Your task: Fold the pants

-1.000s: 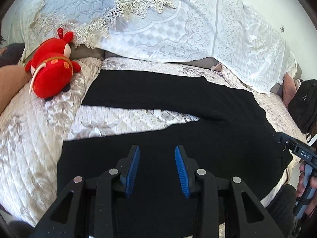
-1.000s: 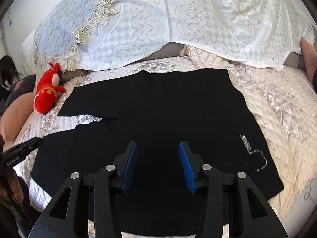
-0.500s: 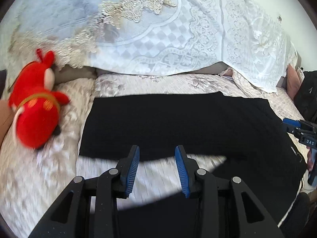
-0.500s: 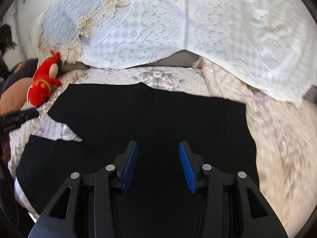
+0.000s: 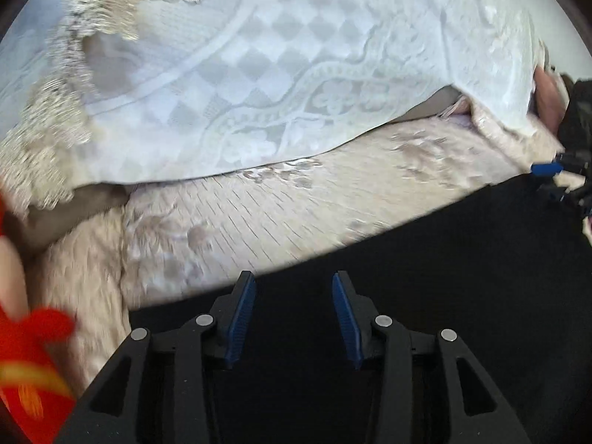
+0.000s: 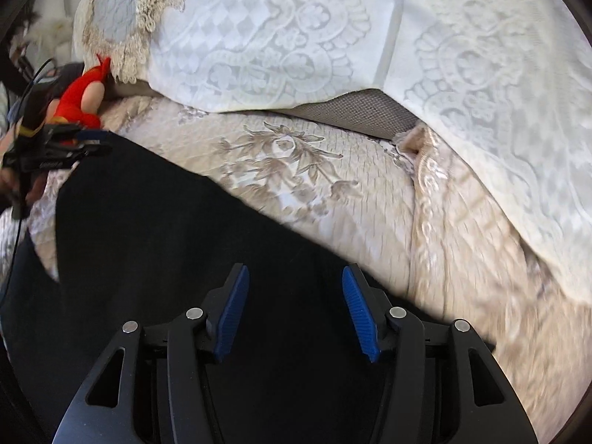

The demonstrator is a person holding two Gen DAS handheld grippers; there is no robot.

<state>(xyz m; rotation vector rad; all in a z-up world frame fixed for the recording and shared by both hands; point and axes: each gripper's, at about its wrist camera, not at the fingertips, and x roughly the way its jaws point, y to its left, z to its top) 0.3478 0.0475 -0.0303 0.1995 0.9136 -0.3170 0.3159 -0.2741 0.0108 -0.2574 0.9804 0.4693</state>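
Black pants [image 5: 425,259] lie flat on the beige quilted bed and also show in the right wrist view [image 6: 155,229]. My left gripper [image 5: 293,288] is open and empty, its tips just above the pants' far edge near the leg end. My right gripper [image 6: 294,285] is open and empty, above the far edge at the waist end. Each gripper shows small in the other's view: the right one at the right edge [image 5: 555,170], the left one at the left edge [image 6: 70,148].
A white lace cover [image 5: 259,85] drapes over pillows along the far side of the bed [image 6: 296,170]. A red plush toy [image 6: 79,96] lies at the left, also blurred in the left wrist view [image 5: 26,362]. A dark bag [image 5: 577,118] sits at the far right.
Both grippers have moved forward across the pants from the near side to the far edge. They stay open. The pants have not moved.
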